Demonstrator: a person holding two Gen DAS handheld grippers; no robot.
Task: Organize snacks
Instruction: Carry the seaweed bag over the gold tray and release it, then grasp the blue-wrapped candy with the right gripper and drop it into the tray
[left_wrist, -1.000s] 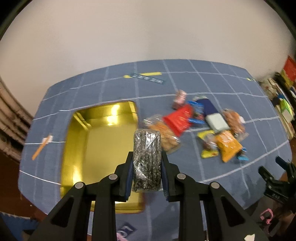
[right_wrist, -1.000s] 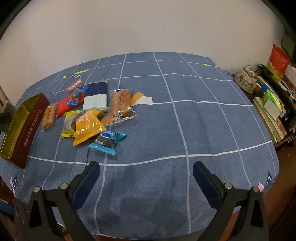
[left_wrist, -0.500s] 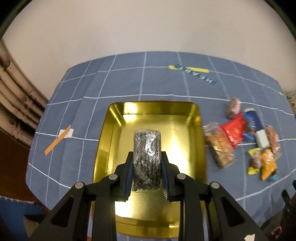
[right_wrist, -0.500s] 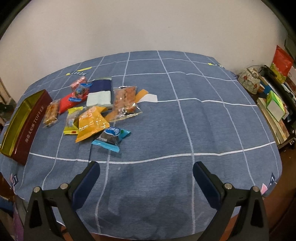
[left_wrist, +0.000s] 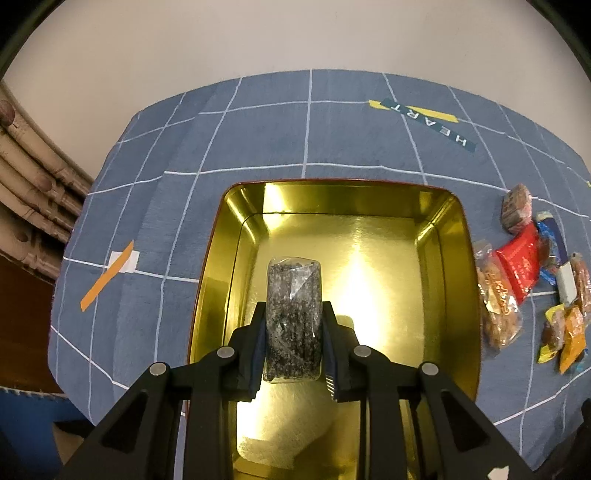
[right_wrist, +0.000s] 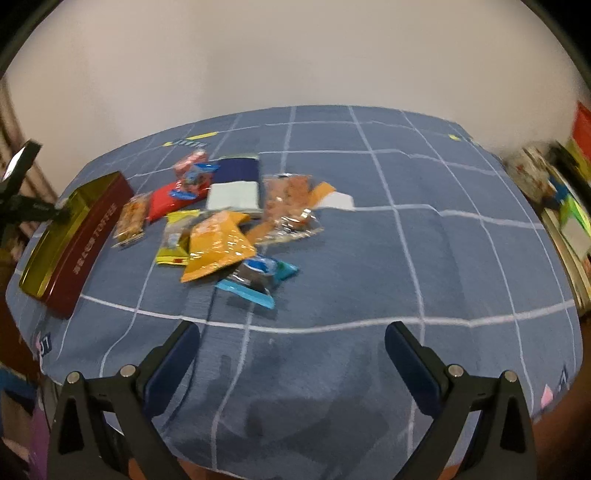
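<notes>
Counter, blue checked cloth (right_wrist: 424, 258): right half bare up to its edges. Rectangular gold-lined tin, maroon outside (left_wrist: 436, 258), lettered "TOFFEE"; floor bare. Cloth label "HEART" (left_wrist: 428, 123). Left tongs (left_wrist: 293, 343) clenched on clear packet of dark speckled snack (left_wrist: 293, 317), above tin. Right tongs (right_wrist: 291, 350) released wide, grasping nothing, near heap of mixed snack packets (right_wrist: 221, 221).

A plain pale wall (right_wrist: 295, 55) is seen behind a table covered by a blue cloth (right_wrist: 461, 258) crossed by white lines. At three o'clock, a cluttered shelf (right_wrist: 565, 206) is glimpsed, blurred. At nine o'clock, ribbed beige pipes (left_wrist: 33, 173) are seen.
</notes>
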